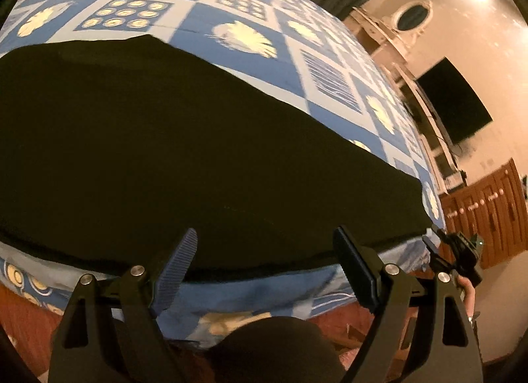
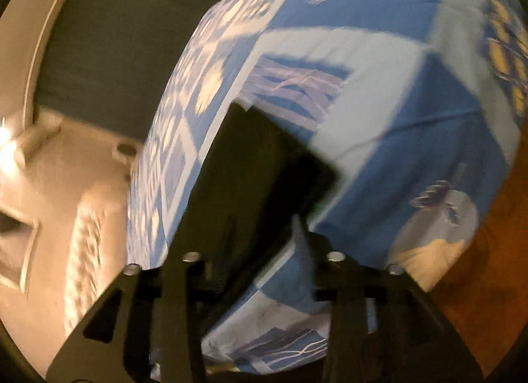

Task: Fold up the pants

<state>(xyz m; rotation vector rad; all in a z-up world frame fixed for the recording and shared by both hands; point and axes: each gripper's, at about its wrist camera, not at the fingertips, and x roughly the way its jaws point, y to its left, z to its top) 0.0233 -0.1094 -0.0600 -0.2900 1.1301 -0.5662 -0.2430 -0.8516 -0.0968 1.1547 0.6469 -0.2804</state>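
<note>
Your left tool (image 1: 267, 251) stands wide open. Both of its fingers (image 1: 176, 270) hang apart over the near edge of the pants (image 1: 165, 138), and nothing sits between them. No pad touches the cloth.

The pants lie flat on the bed, on top of a bedsheet (image 1: 231, 13) printed with blue squares and pale leaf shapes. In the left wrist view the dark cloth fills the middle of the picture. Its near edge runs just short of the bed's front edge, where the sheet drops over the side. Its far edge ends well inside the patterned area, with one corner pointing away from you.

Your right tool (image 2: 260, 251) shows in its own view as partly open. Its fingers are dark and smeared by motion blur, so their tips are hard to trace. No cloth can be made out between them, so nothing appears held. In that view a corner of the pants (image 2: 264, 158) lies on the bedsheet (image 2: 412, 112) just ahead of the tool. Whether a finger touches the cloth there cannot be told.

In the left wrist view the right tool (image 1: 457, 254) appears at the right end of the pants, near the bed's edge. Beyond the bed stands a wooden cabinet (image 1: 488, 208) against the wall, with a dark screen (image 1: 452, 102) mounted above it.
</note>
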